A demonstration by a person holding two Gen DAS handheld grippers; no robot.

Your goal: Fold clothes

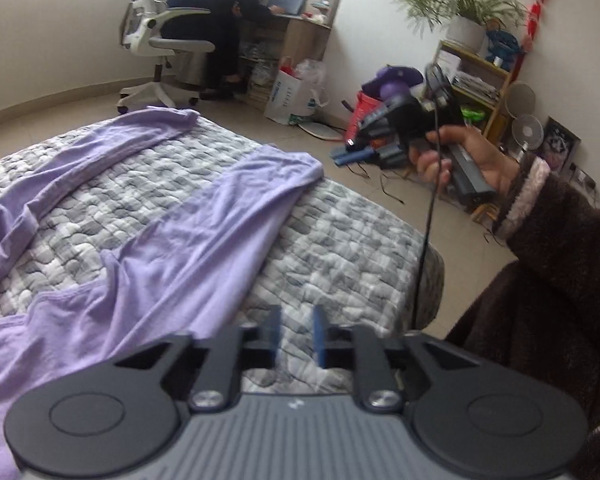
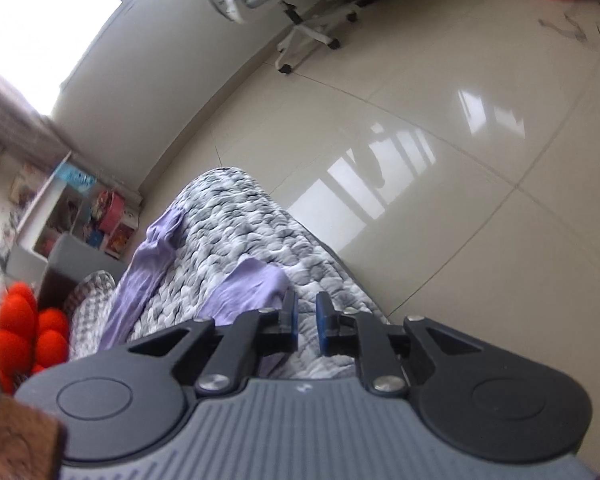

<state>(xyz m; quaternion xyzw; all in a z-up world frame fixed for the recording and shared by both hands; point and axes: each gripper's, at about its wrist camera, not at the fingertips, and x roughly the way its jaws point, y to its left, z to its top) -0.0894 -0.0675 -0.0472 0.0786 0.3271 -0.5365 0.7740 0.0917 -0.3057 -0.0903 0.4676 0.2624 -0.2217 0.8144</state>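
A lilac garment (image 1: pixel 204 232) with two long legs lies spread over the grey-and-white quilted bed (image 1: pixel 340 240); one leg end reaches toward the bed's far corner. My left gripper (image 1: pixel 298 334) hovers open over bare quilt just right of the garment, nothing between its blue pads. A hand in a brown fleece sleeve (image 1: pixel 464 152) holds the other gripper above the floor beyond the bed's right edge. In the right wrist view my right gripper (image 2: pixel 306 316) stands narrowly open over the quilt (image 2: pixel 260 224), with the hem of a lilac leg (image 2: pixel 248 288) just left of its left finger and nothing gripped.
A person (image 1: pixel 216 12) sits on a white office chair (image 1: pixel 156 40) at a desk across the room. Bags and clutter (image 1: pixel 376 120), a shelf (image 1: pixel 480 80) with a plant, and two fans line the right wall. Orange balls (image 2: pixel 24 332) lie left of the bed; glossy tile floor (image 2: pixel 460 160) surrounds it.
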